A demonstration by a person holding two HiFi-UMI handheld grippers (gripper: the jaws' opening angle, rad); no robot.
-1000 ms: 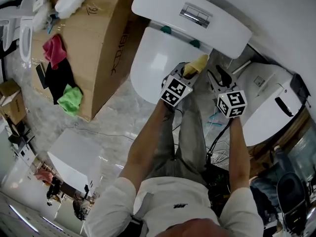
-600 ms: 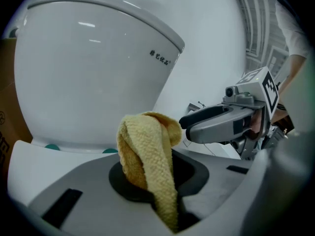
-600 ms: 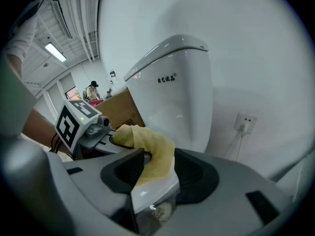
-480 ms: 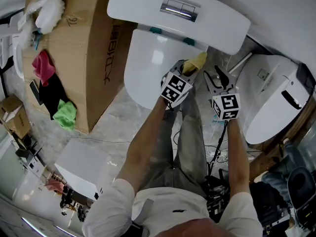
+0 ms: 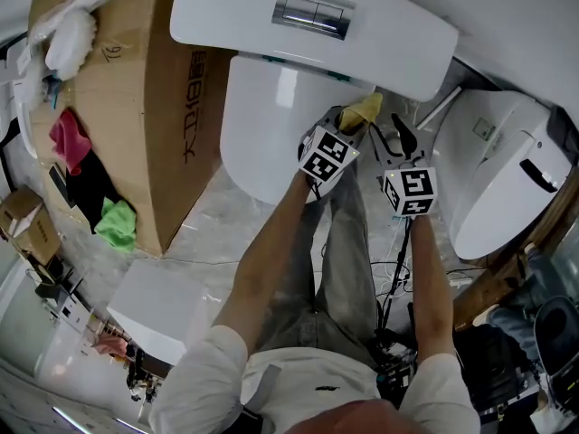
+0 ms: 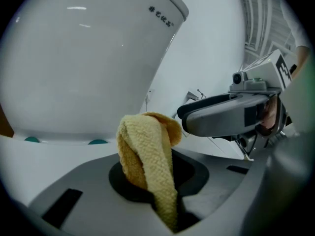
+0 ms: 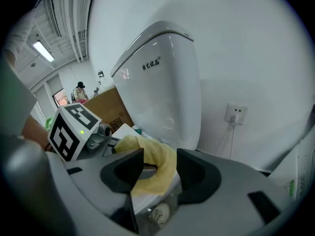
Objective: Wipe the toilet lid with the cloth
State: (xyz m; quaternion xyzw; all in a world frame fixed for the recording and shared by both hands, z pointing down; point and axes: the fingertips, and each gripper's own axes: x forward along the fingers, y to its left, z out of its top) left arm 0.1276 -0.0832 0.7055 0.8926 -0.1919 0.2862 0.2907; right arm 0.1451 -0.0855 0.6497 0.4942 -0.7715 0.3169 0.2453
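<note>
Yellow cloth [image 5: 364,111] is clamped in the left gripper [image 5: 344,125] at the right edge of the white toilet lid [image 5: 271,116]; contact cannot be confirmed. The right gripper [image 5: 398,145] is held wide beside it, gripping nothing. Wiping is judged barely begun, with nearly the whole lid left.

Head view: marker cube [image 5: 324,156] of my left gripper [image 5: 346,127] hides its jaws and covers toilet lid [image 5: 262,125] at right edge. Cloth [image 5: 364,109] by lid's right edge, only yellow tip shows past cube.

Left gripper view: cloth's lower end lost between my jaws; lid cut off by picture's left edge.

Right gripper view: small pale round thing [image 7: 158,212] lower than lid's rim, seen between jaws of my right gripper [image 7: 160,156], cannot tell what. Print on tank [image 7: 162,87] above lid too small to read.
</note>
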